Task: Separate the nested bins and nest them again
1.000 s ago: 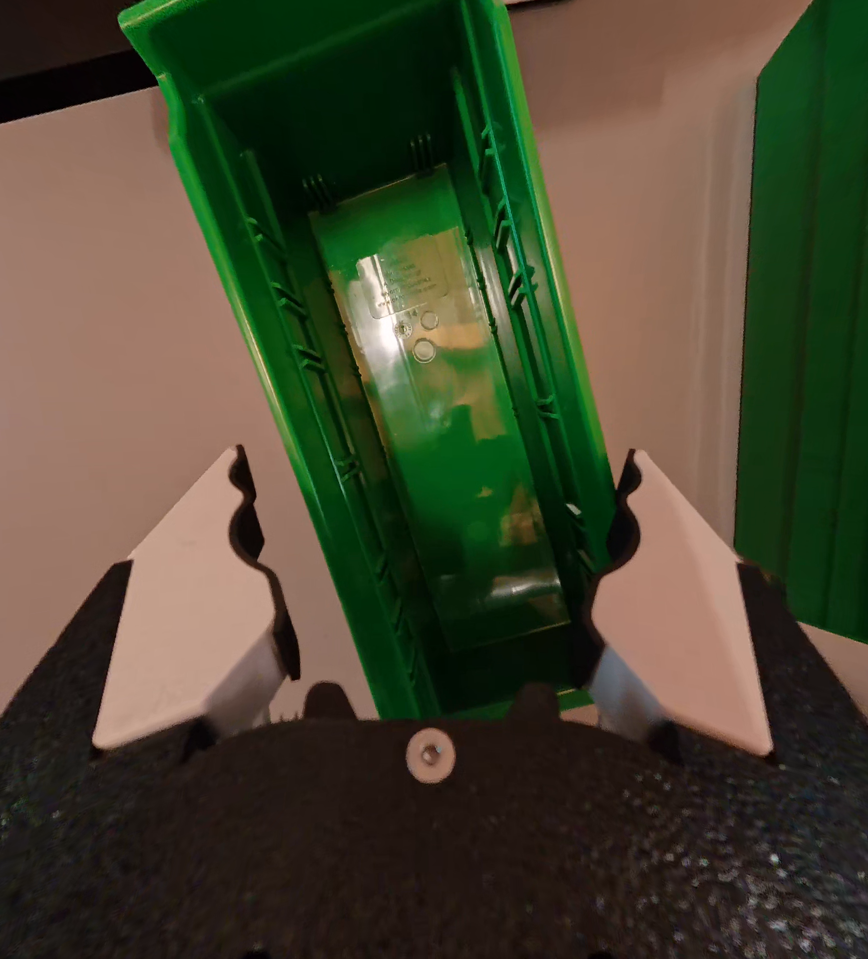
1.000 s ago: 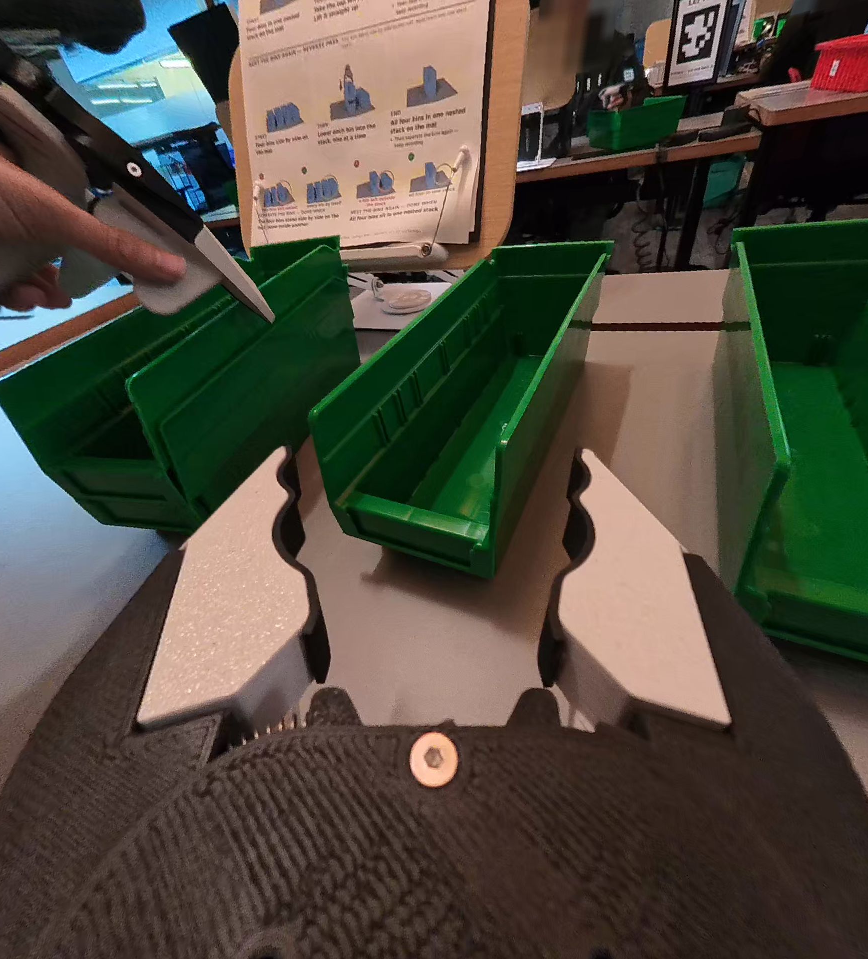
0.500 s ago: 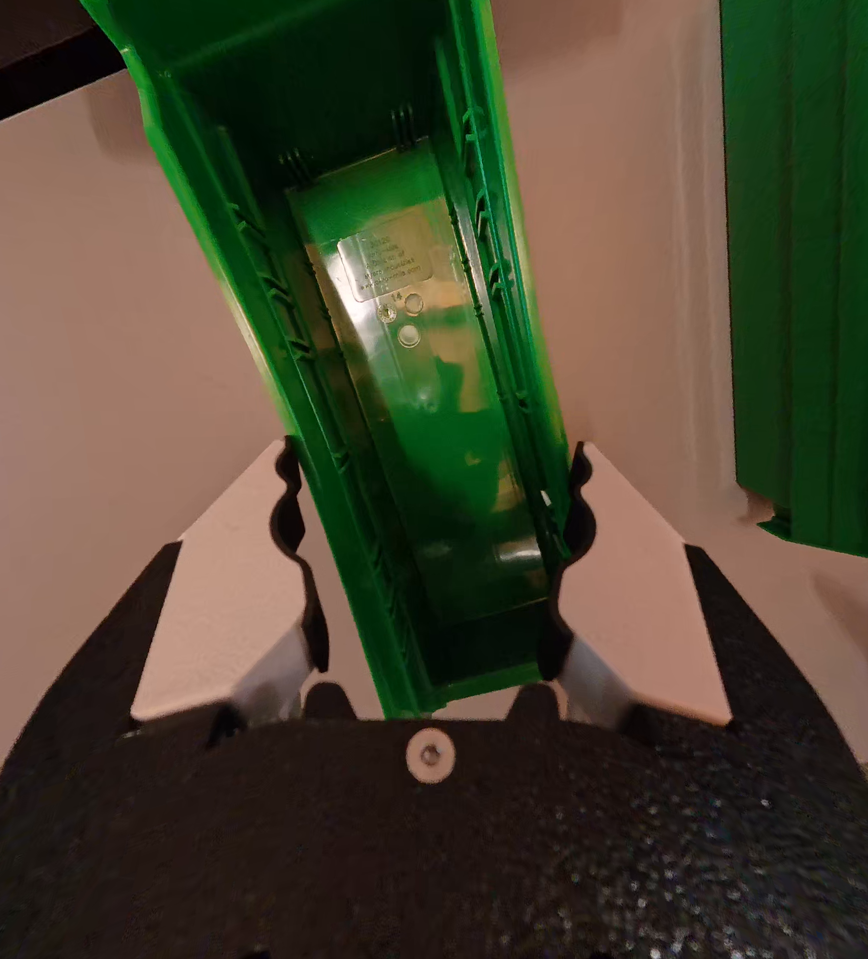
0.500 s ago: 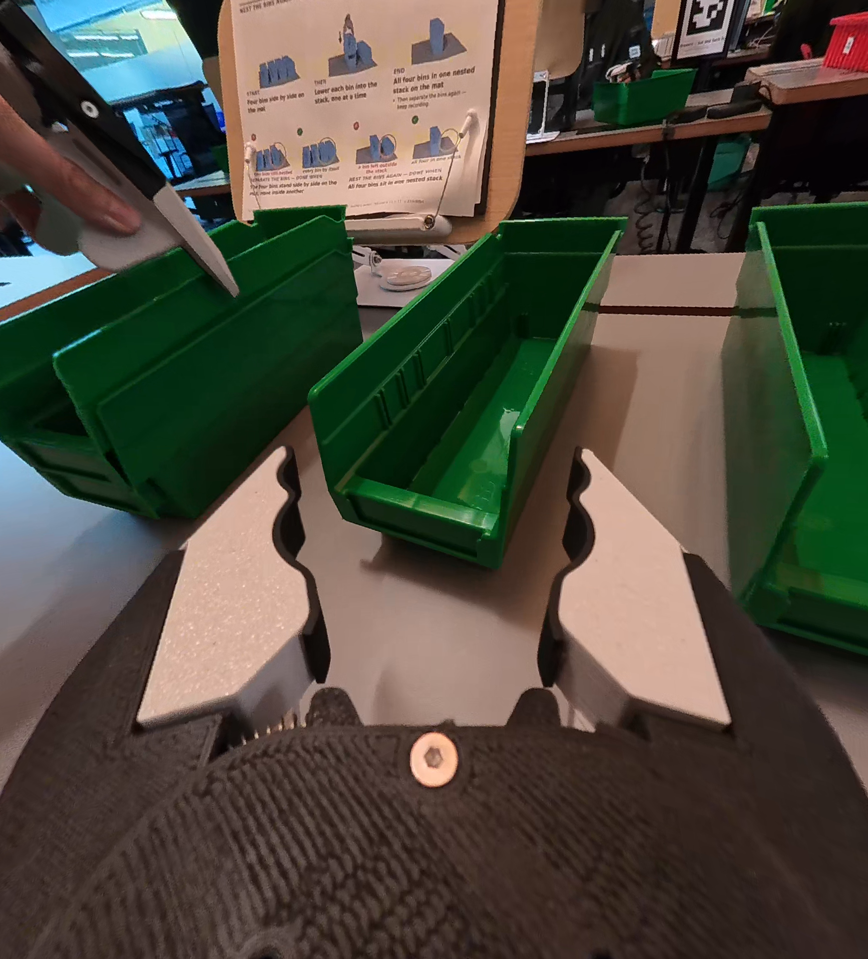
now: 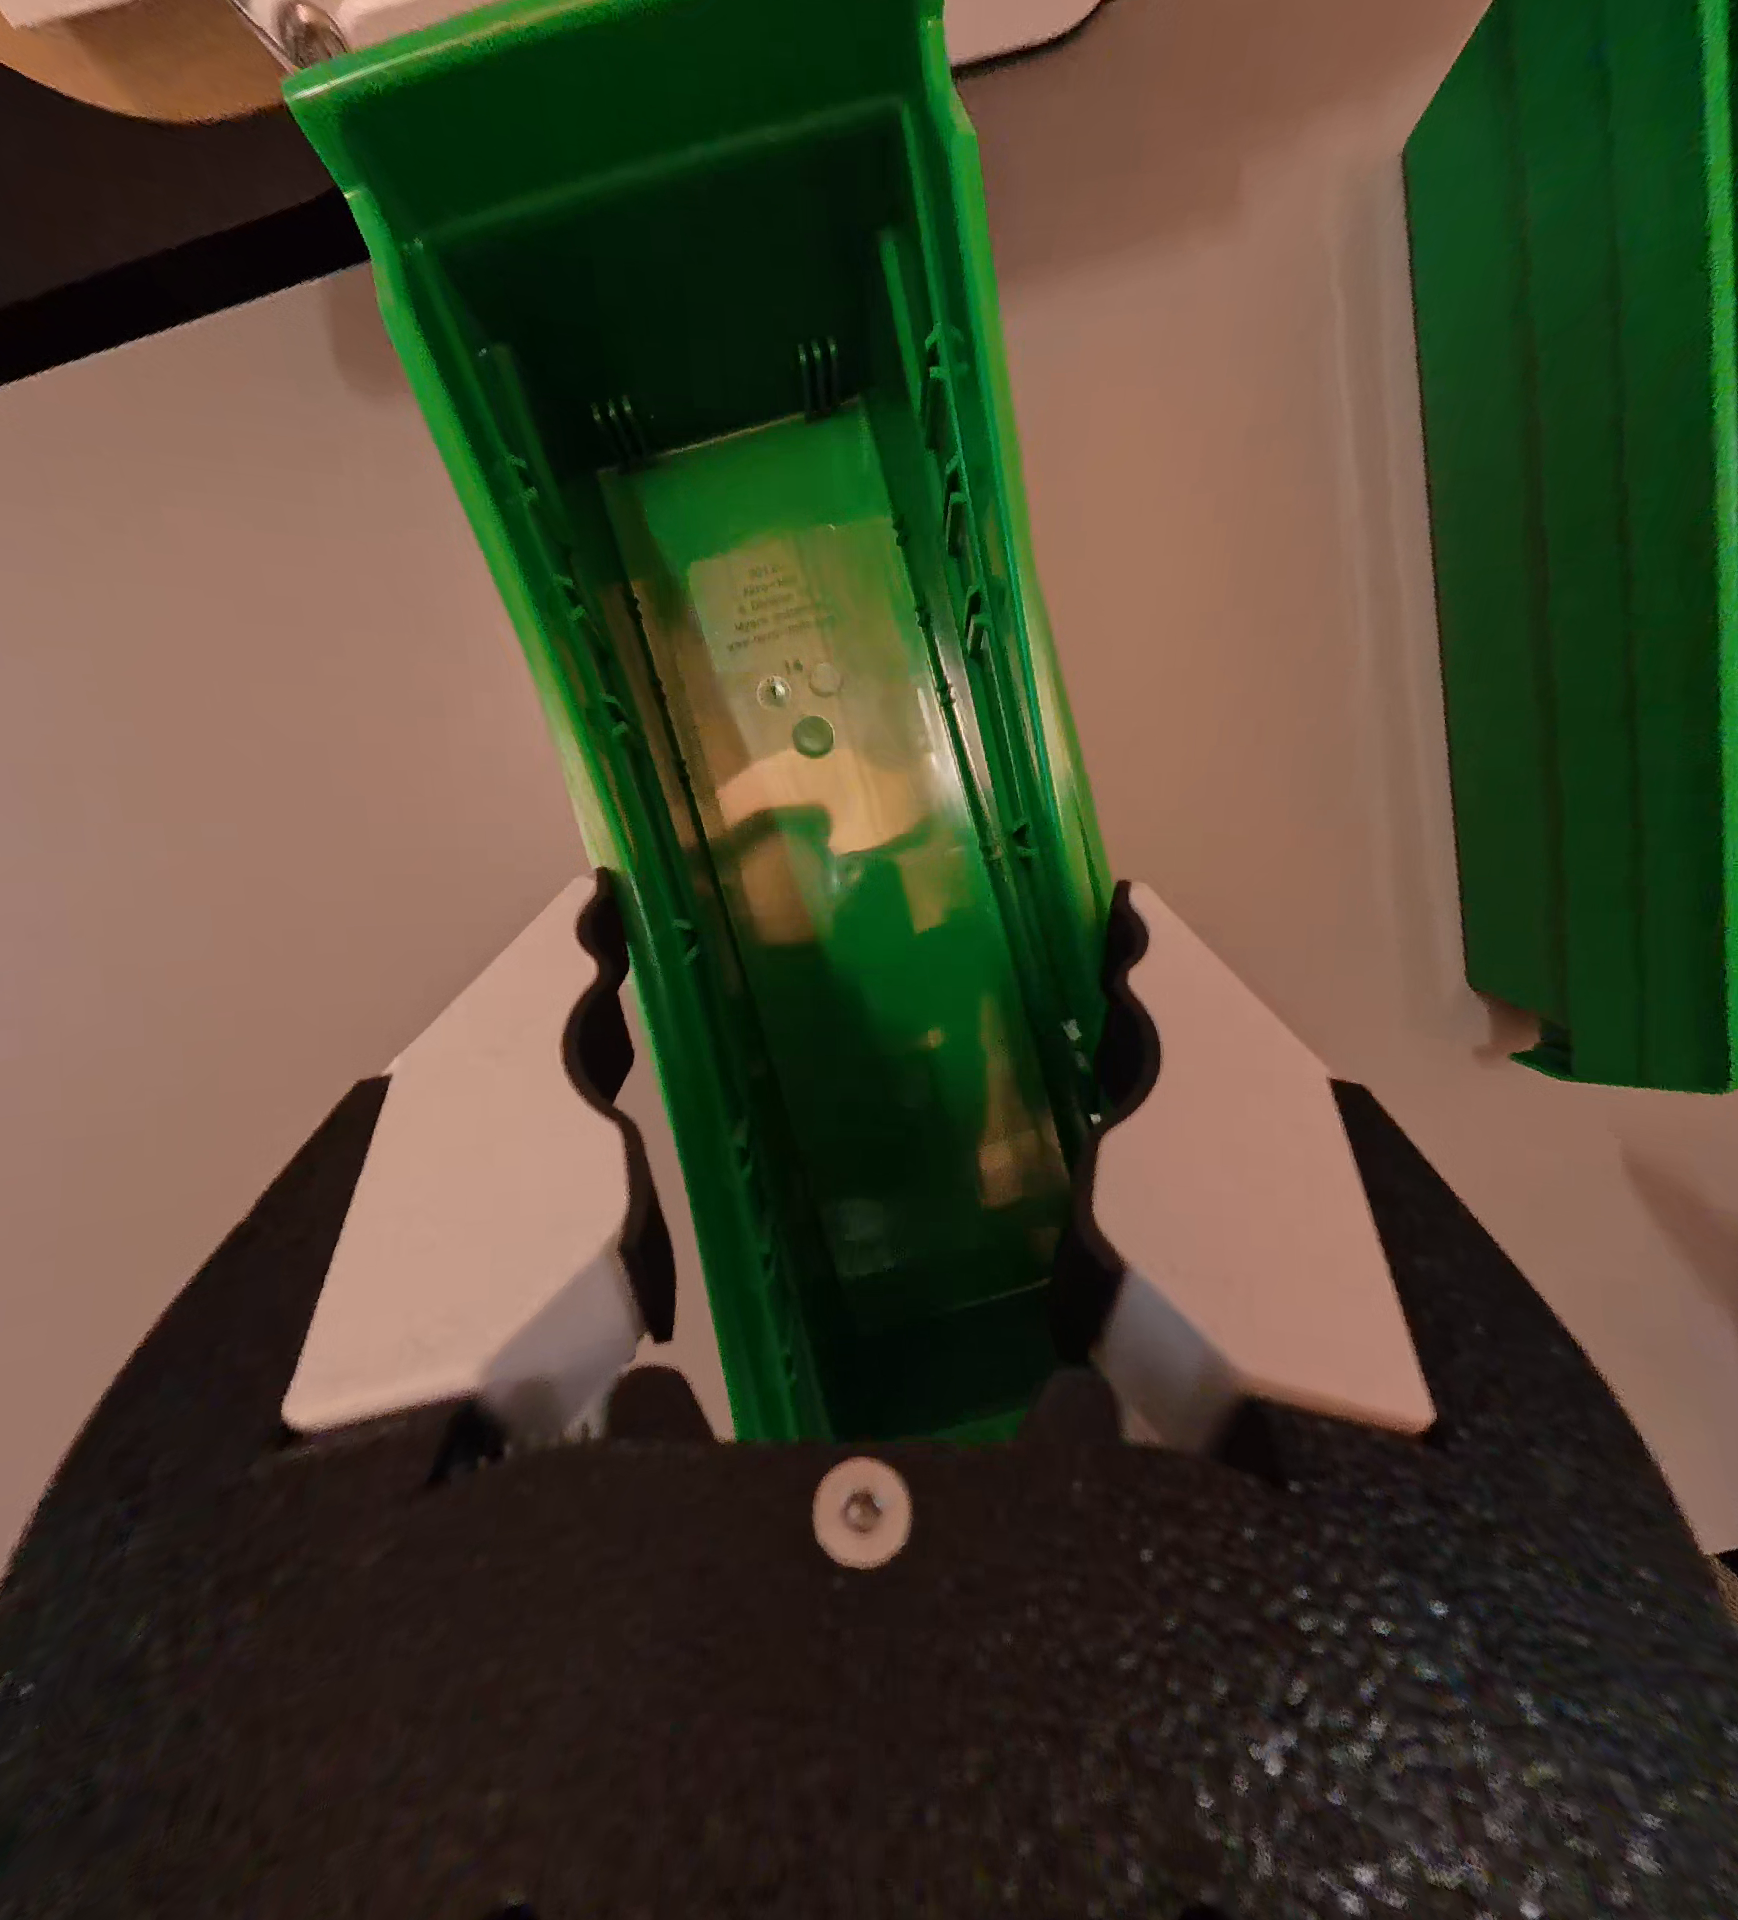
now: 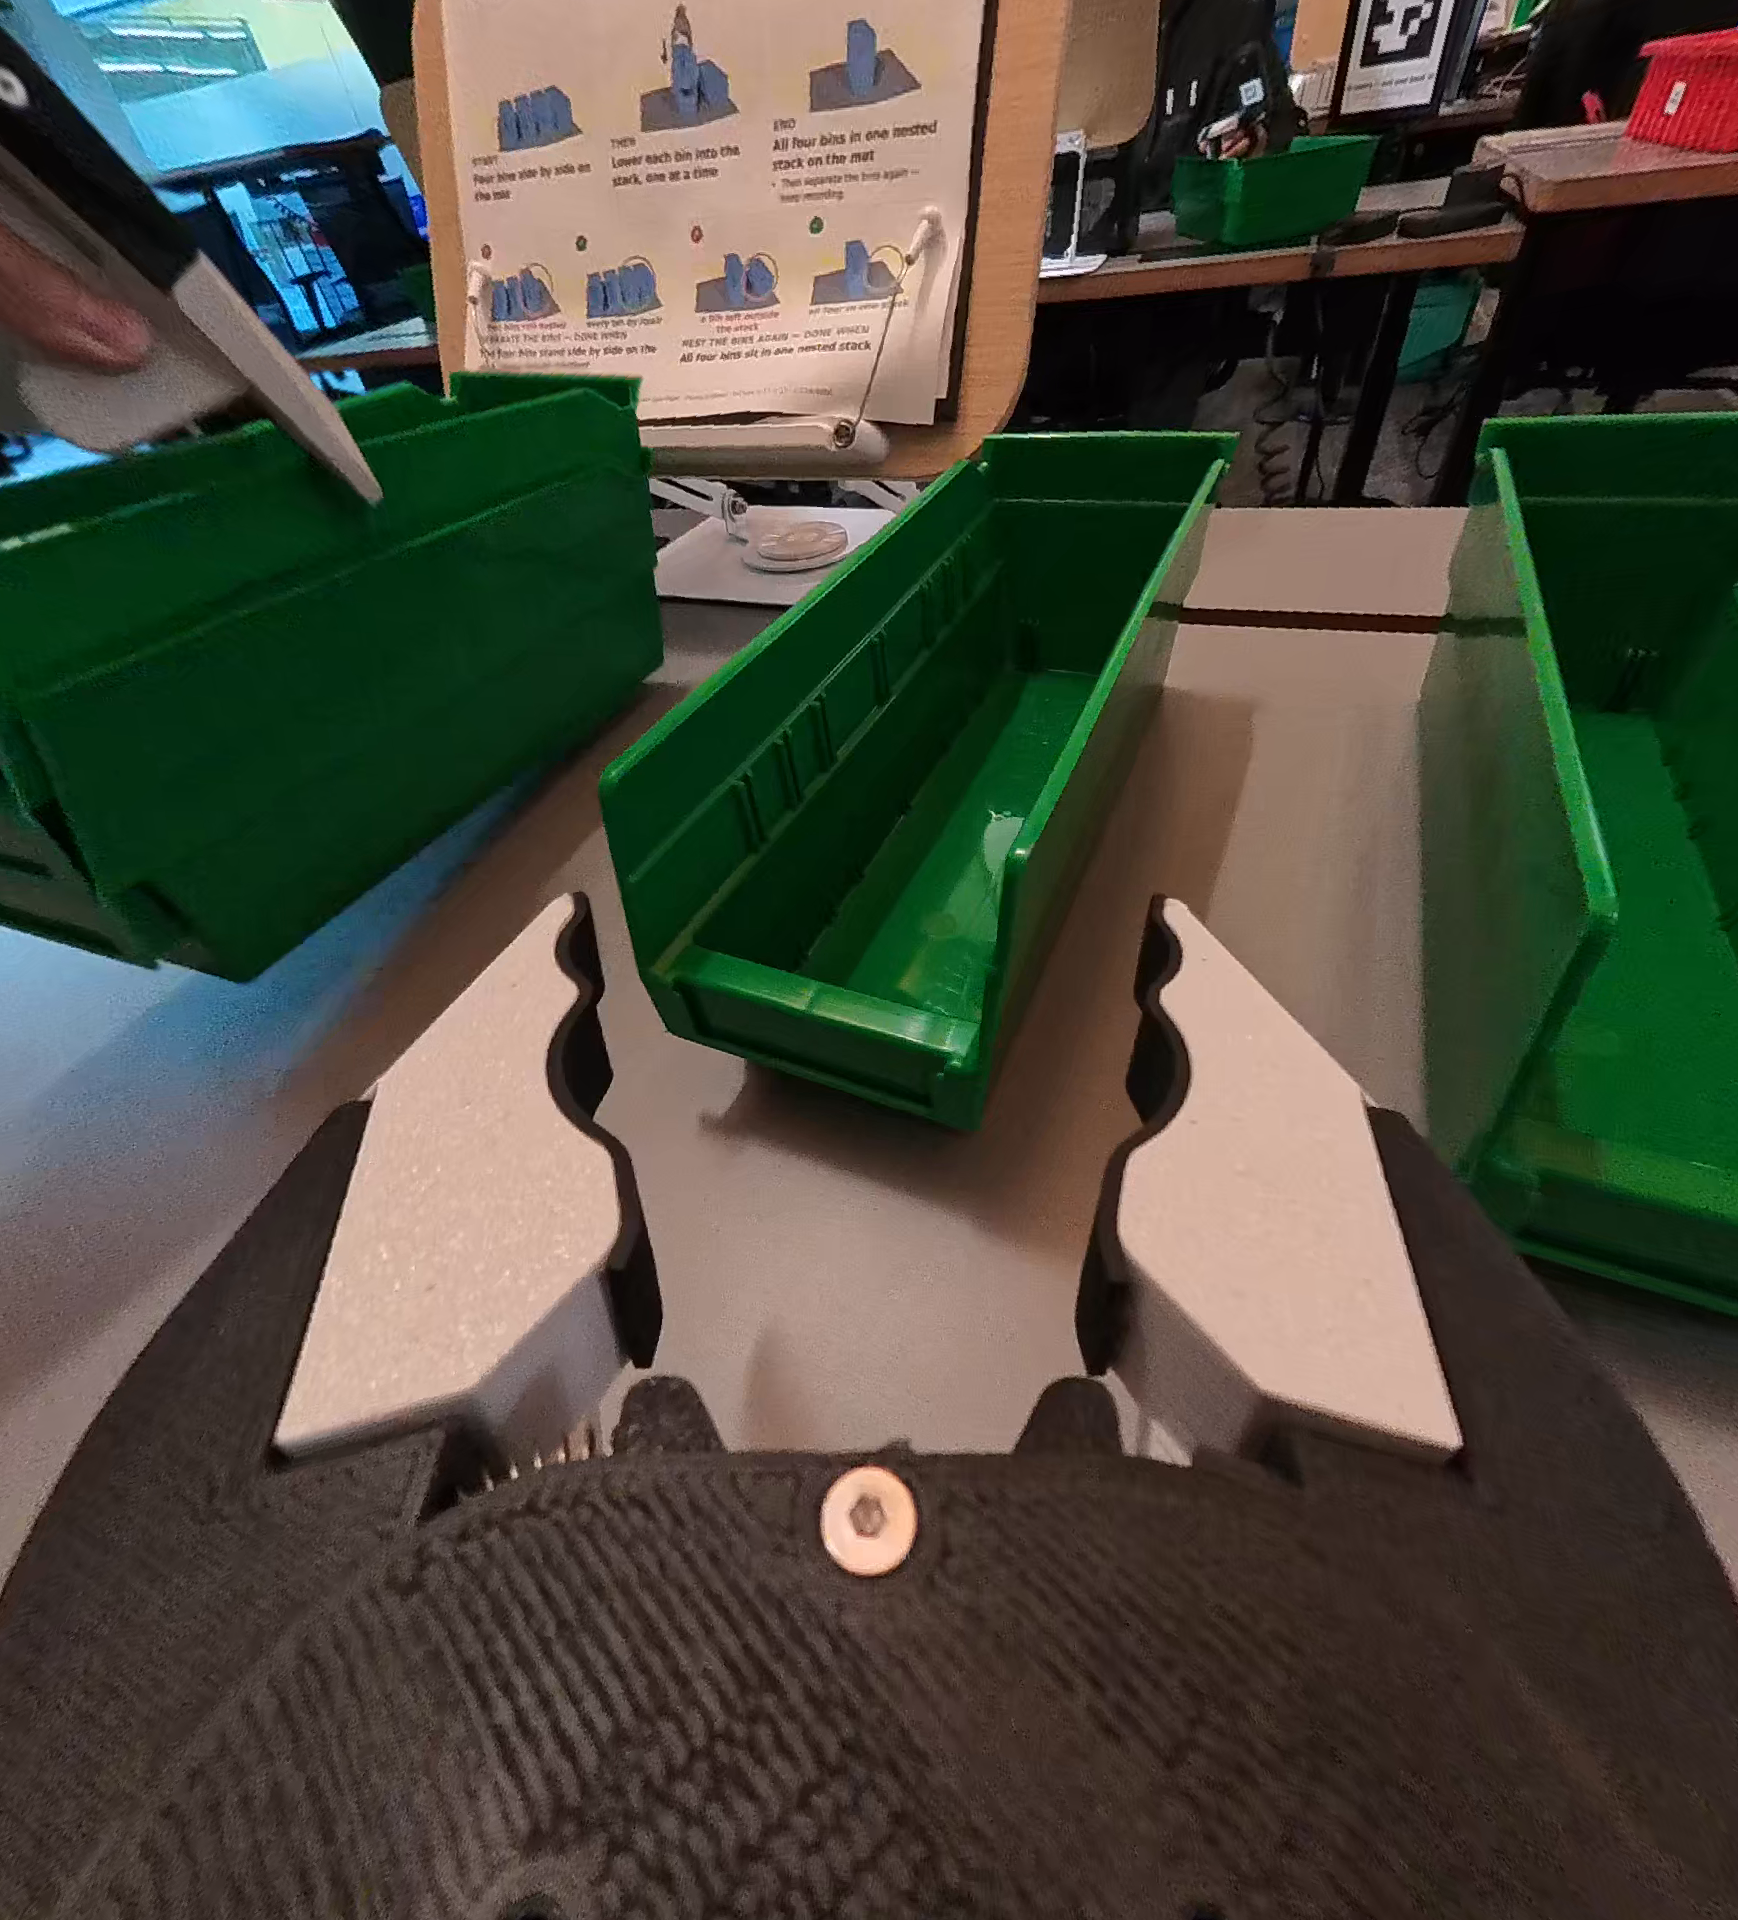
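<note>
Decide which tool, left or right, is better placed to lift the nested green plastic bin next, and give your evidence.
Left. The left tool already straddles the nested green plastic bin, its fingers against both side walls. The right tool hangs open and empty above the grey table.

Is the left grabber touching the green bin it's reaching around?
Touching. In the left wrist view, the left gripper has both black pads pressed against the outer walls of the narrow green bin, with no gap showing.
</note>
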Demonstrator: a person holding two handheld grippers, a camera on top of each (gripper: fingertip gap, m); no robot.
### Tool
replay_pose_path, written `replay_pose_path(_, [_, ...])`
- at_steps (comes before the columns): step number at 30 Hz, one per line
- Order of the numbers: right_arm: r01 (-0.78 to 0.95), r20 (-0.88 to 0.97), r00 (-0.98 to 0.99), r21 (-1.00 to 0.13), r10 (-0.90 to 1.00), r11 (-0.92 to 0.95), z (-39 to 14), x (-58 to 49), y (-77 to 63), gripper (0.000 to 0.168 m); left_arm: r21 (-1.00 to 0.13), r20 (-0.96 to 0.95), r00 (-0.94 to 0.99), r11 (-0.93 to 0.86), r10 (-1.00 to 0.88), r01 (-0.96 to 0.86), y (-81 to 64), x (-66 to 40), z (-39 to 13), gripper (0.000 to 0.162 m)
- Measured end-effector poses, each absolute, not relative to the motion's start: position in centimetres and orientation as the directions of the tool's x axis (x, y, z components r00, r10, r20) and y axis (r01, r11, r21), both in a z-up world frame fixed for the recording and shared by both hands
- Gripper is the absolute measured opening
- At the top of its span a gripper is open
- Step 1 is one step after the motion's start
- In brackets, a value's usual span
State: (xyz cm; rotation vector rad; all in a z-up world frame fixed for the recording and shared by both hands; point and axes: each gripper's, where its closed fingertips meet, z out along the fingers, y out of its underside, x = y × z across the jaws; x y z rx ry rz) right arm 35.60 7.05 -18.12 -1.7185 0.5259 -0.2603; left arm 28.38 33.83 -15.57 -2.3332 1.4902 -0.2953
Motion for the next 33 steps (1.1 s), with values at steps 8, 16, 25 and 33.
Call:
replay_pose_path(8, [-0.202,-0.106,0.875,-0.967,-0.473,-0.156,-18.5,35.4,7.3,0.102,-0.447,0.023,0.418,-0.383,-0.908,-0.808,34.3,28.4,-13.5,0.088])
replay_pose_path(16, [-0.202,-0.099,0.873,-0.965,-0.478,-0.169,-18.8,35.6,7.2,0.102,-0.484,0.017,0.406,-0.363,-0.914,-0.796,34.7,28.9,-10.6,0.088])
replay_pose_path(25, [-0.206,-0.096,0.875,-0.961,-0.474,-0.186,-19.3,35.5,7.4,0.102,-0.512,0.071,0.401,-0.379,-0.913,-0.771,34.6,29.4,-9.9,0.087])
replay_pose_path(33, [-0.209,-0.092,0.873,-0.958,-0.479,-0.198,-19.7,35.7,7.3,0.102,-0.432,0.056,0.405,-0.388,-0.913,-0.814,33.7,29.1,-15.6,0.089])
